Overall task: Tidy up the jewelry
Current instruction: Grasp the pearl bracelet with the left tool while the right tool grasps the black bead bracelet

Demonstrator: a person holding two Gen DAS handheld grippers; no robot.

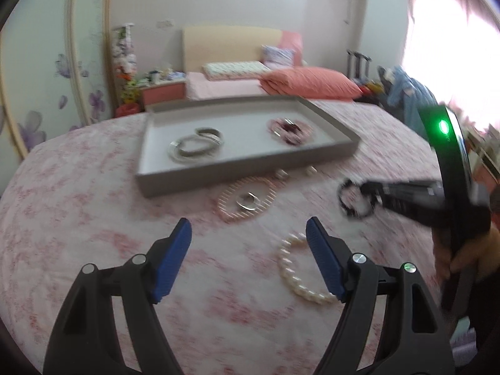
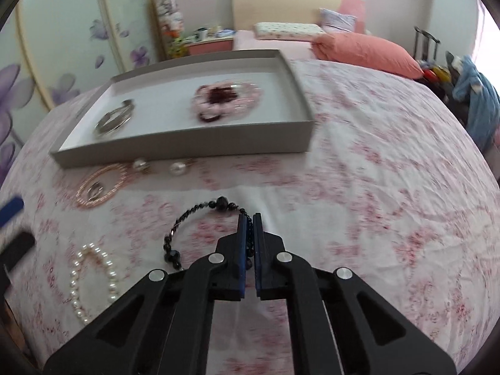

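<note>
Two grippers appear in the left wrist view. The left gripper [image 1: 249, 228] hangs over the bed [image 1: 93, 218] with its jaws spread wide and nothing between them. One white pearl bracelet [image 1: 300, 268] lies on the pink floral bedspread just beside the right-hand blue pad. Farther on lies one pink beaded bracelet [image 1: 247, 200] with a silver ring [image 1: 249, 201] inside its loop. Two small pale pieces, too blurred to name, sit just in front of the tray's near wall. One shallow grey tray [image 1: 218, 175] holds two groups: a pile of silver bangles [image 1: 197, 145] on its left and a heap of pink and dark red bead bracelets [image 1: 289, 129] on its right. The bangles overlap and blur too much to count. To the right, the right gripper [image 1: 372, 195] holds one black bead bracelet [image 1: 353, 201] above the bedspread.

From the right wrist view, the right gripper [image 2: 249, 218] has its jaws nearly together, pinching the black bead bracelet [image 2: 193, 218], whose loop hangs out to the left of the pads. One white pearl bracelet [image 2: 90, 281] lies at lower left. One pink beaded bracelet [image 2: 100, 184] circles the silver ring [image 2: 94, 189], and two pearl earrings [image 2: 159, 166] rest beside it, near the tray's front wall. The tray [image 2: 187, 143] shows the silver bangles [image 2: 114, 120] on its left and the pink and dark red heap [image 2: 226, 100] at its centre. A blue pad of the left gripper [image 2: 12, 204] shows at the left edge.
</note>
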